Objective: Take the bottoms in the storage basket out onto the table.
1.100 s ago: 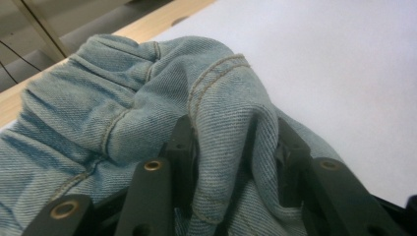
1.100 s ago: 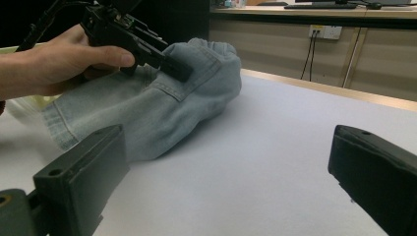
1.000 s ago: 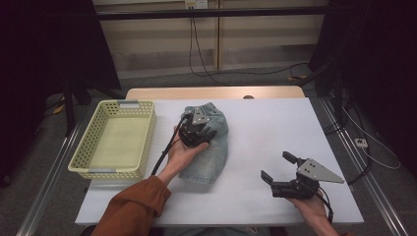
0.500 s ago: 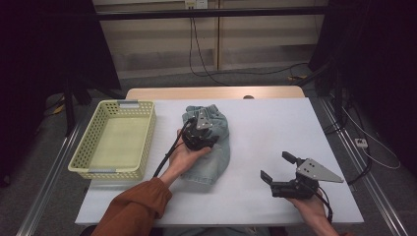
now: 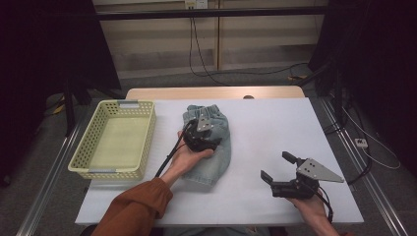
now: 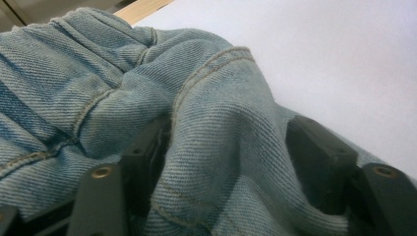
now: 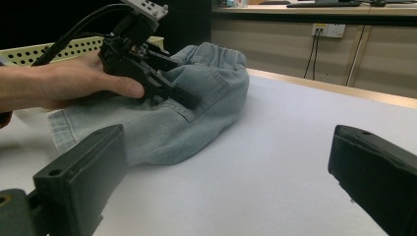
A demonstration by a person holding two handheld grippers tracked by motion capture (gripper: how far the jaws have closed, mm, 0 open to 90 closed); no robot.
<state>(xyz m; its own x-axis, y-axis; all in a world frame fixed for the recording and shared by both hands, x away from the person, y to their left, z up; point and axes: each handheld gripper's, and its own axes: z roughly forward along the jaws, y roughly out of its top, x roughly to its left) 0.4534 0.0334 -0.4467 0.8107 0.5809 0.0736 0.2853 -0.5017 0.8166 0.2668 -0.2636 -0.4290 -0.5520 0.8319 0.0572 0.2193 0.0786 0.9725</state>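
left tongs (image 5: 209, 140): black, black cable | right tongs (image 5: 281, 168): black, grey three-cornered plate | sleeve (image 5: 135, 209): rust-orange

Table (image 5: 275, 128) open btwn jeans (image 5: 216, 147) & right gripper (image 5: 278, 169); basket (image 5: 83, 147) blocks left edge.

Folded light-blue denim shorts (image 5: 211, 142), mid-table

Left gripper (image 5: 206, 140) sits on the denim shorts (image 5: 209, 147), tips buried in a fold of cloth, so can't tell if pads still press. Shorts' hem at 6 o'clock is tucked under the hand (image 5: 189, 156). Right gripper's (image 7: 221, 196) jaws run off frame btm in its own view.
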